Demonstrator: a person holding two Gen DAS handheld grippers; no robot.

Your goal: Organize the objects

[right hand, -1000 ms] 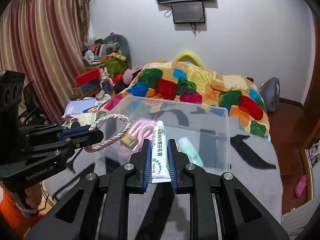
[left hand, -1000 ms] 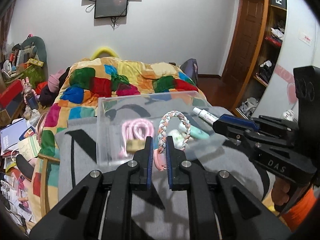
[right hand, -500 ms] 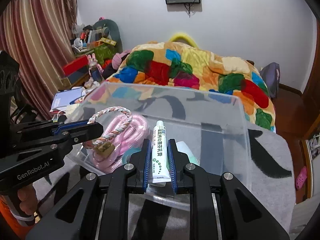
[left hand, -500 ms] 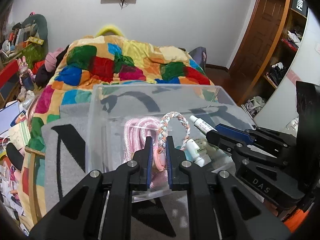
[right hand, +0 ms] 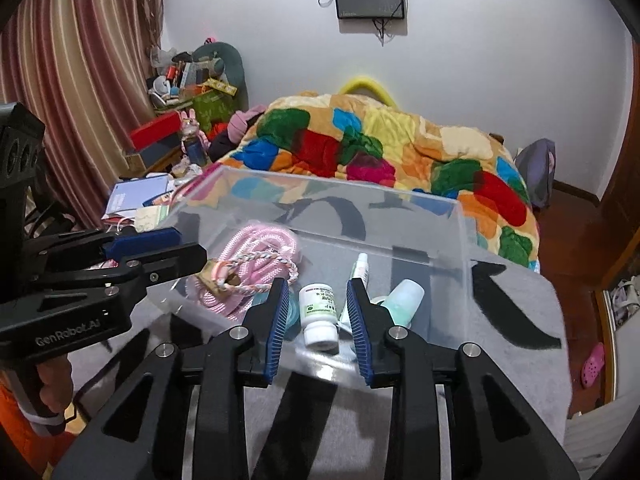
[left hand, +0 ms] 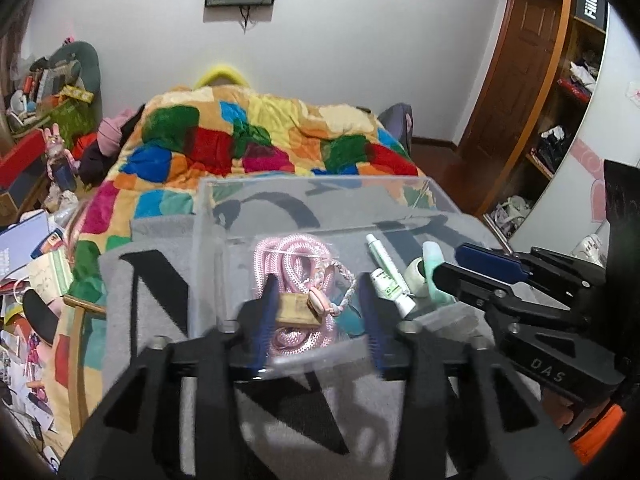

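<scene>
A patchwork quilt (left hand: 256, 148) fills the middle of both views, and a grey blanket (right hand: 516, 312) with black lettering lies below it. On the blanket stands a clear plastic box (right hand: 460, 248), centre frame. The left gripper (left hand: 320, 312) hangs at the box's near wall with its jaws spread wide and nothing between them; the right gripper (right hand: 318, 312) is likewise spread and empty. Inside the box, a coiled pink rope (left hand: 296, 252) lies at centre-left, with the braided bracelet (left hand: 340, 280) resting on it. Right of these lie a white pill bottle (right hand: 318, 312), a mint-green bottle (right hand: 404, 300) and the ointment tube (left hand: 380, 252).
</scene>
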